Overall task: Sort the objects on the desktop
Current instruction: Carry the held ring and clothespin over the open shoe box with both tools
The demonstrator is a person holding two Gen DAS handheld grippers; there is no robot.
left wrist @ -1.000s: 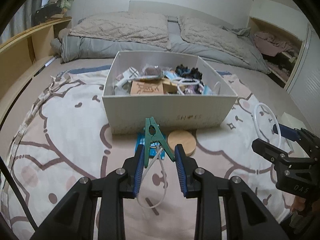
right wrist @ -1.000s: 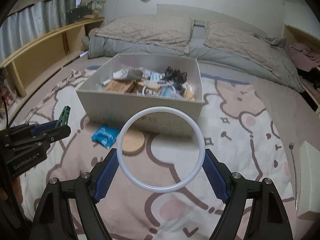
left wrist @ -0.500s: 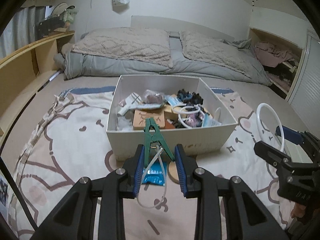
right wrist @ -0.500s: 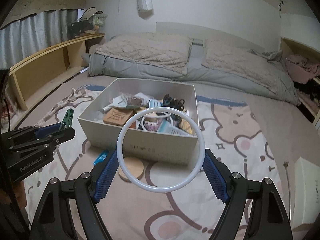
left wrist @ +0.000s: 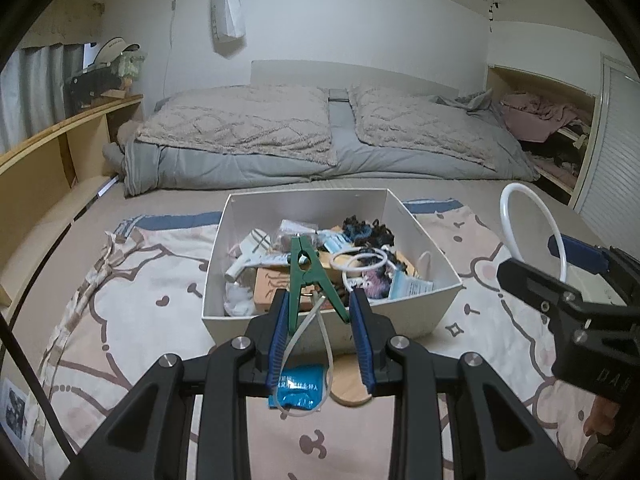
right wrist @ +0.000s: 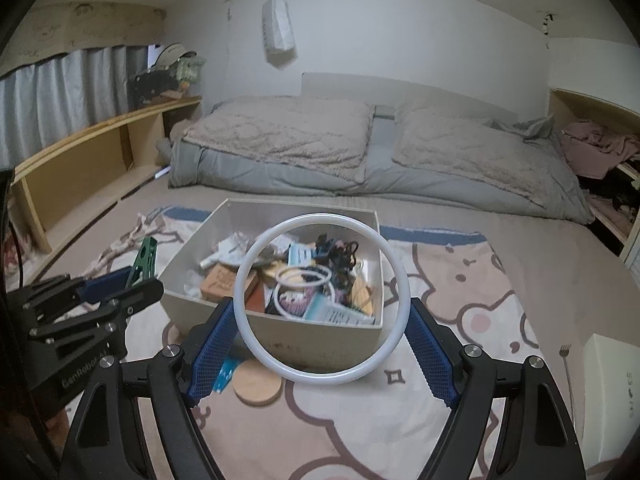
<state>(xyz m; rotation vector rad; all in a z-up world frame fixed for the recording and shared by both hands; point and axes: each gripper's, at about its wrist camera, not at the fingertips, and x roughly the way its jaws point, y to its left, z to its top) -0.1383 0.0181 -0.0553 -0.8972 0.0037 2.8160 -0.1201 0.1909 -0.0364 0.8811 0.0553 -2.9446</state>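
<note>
A white open box (left wrist: 440, 272) (right wrist: 372, 240) full of small items stands on the patterned blanket. My left gripper (left wrist: 320, 320) is shut on a green clothespin (left wrist: 306, 276) with a white cord loop (left wrist: 320, 360) hanging from it, held just in front of the box's near wall. The clothespin also shows in the right wrist view (right wrist: 143, 258). My right gripper (right wrist: 320, 340) is shut on a large white ring (right wrist: 404, 300), held upright in front of the box; the ring shows in the left wrist view (left wrist: 520, 196) at right.
A blue packet (left wrist: 298, 388) and a round wooden coaster (right wrist: 258, 386) lie on the blanket before the box. A second white box (right wrist: 612, 376) sits at right. A bed with grey pillows (left wrist: 248, 128) is behind, and wooden shelves (left wrist: 48, 160) run along the left.
Both grippers have risen and tilted so the box's inside shows more. The clothespin and the ring stay held and now hang closer over the box's near wall.
</note>
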